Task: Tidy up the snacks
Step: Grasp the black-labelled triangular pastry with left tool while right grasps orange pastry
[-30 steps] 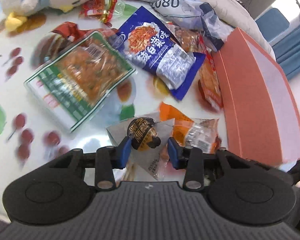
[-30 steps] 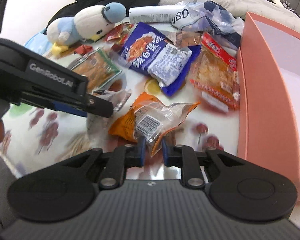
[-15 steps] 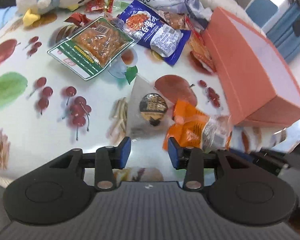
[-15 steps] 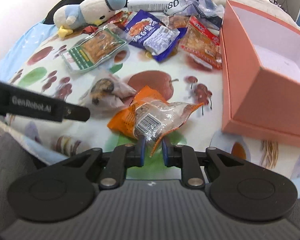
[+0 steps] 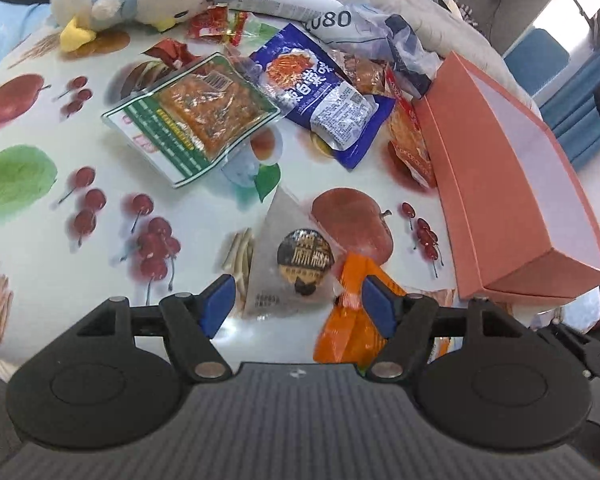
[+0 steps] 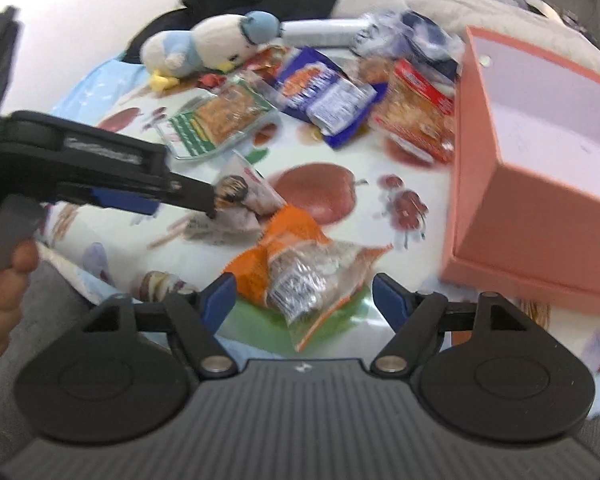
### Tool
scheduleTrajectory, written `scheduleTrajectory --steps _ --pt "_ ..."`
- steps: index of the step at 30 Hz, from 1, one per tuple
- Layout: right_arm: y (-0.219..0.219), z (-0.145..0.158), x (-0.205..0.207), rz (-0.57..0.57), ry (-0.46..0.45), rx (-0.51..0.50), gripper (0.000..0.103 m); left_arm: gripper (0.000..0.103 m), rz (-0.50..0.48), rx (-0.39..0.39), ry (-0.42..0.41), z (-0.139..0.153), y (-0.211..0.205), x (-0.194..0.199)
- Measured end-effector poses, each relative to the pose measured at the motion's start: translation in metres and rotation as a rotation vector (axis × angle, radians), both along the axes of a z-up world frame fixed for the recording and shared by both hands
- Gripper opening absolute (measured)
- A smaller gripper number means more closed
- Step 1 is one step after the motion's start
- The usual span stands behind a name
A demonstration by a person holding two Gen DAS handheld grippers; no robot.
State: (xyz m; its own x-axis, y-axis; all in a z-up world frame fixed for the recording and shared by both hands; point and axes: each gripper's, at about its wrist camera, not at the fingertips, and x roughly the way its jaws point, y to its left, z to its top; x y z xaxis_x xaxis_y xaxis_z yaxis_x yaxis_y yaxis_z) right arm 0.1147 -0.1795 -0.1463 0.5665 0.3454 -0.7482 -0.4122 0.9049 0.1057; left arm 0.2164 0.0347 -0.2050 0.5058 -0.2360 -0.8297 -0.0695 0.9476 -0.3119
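Both jaws stand spread wide; in the left wrist view the left gripper (image 5: 296,304) frames a grey triangular packet (image 5: 288,264) at lower centre; in the right wrist view the right gripper (image 6: 300,294) brackets an orange snack bag (image 6: 300,268) lying loose, salmon box (image 6: 540,208) at right.

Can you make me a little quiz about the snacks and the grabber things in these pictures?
1. True or false: the right gripper is squeezing the orange snack packet.
2. What picture does the grey triangular packet lie next to on the tablecloth: A) a banana B) a red apple C) a fish?
3. Fill in: the pink box has no snacks inside, so it is ____.

Key
1. False. Its jaws are wide open and the packet lies loose on the cloth.
2. B. The left gripper is open in front of that packet.
3. Empty, as far as the inside shows.
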Motion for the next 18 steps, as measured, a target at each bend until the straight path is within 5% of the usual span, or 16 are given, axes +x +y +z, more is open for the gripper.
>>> scheduleTrajectory --steps 8,18 --pt "0.016 -0.004 0.017 0.232 -0.017 -0.137 0.076 0.074 -0.062 0.076 0.007 -0.012 -0.016 0.023" --pt "0.037 -0.017 0.028 0.423 -0.038 -0.272 0.076 0.074 -0.093 0.057 0.032 -0.035 -0.012 0.046"
